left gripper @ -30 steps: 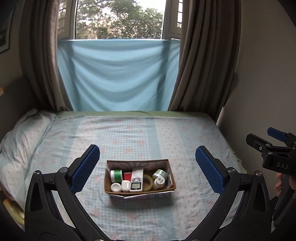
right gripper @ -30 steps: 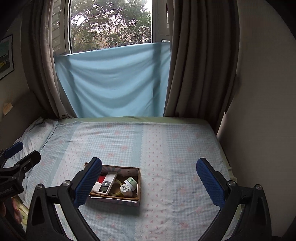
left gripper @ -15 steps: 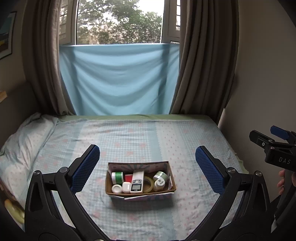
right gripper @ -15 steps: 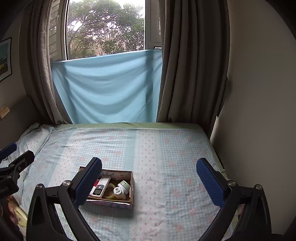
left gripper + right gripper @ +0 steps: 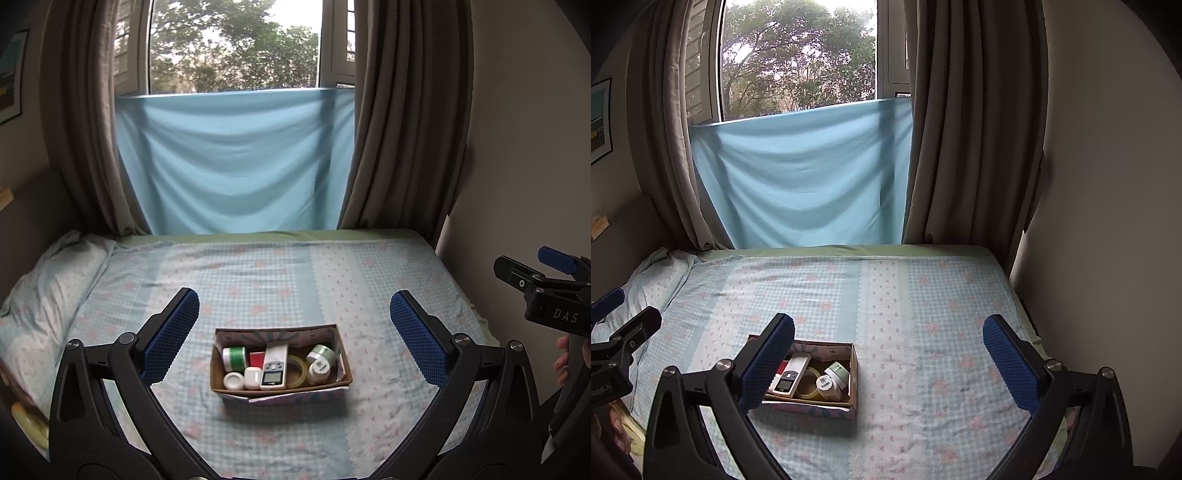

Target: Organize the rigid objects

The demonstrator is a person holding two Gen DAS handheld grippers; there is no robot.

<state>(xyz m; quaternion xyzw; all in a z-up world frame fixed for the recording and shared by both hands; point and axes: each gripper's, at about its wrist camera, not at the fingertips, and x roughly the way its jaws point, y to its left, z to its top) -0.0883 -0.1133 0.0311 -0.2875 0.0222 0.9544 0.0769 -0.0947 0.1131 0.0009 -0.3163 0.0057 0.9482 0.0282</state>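
A small cardboard box [image 5: 255, 393] sits on the bed and holds several rigid things: a green-labelled roll [image 5: 234, 357], a white meter with a screen [image 5: 274, 371], a clear tape ring [image 5: 297, 369], small white jars [image 5: 233, 381] and a red item [image 5: 257, 357]. My left gripper [image 5: 294, 334] is open and empty, held above and short of the box. My right gripper [image 5: 888, 360] is open and empty, to the right of the box [image 5: 854, 376], which its left finger partly hides. The right gripper also shows at the right edge of the left wrist view [image 5: 543, 284].
The bed [image 5: 295, 266] has a blue checked sheet with pink flowers. A pillow [image 5: 44, 280] lies at the left. A wall [image 5: 1108, 221] borders the bed on the right. Curtains and a blue cloth [image 5: 232, 162] hang at the window behind.
Both grippers have risen and drawn back from the bed, so the box sits lower and smaller in view. Both stay open and empty.
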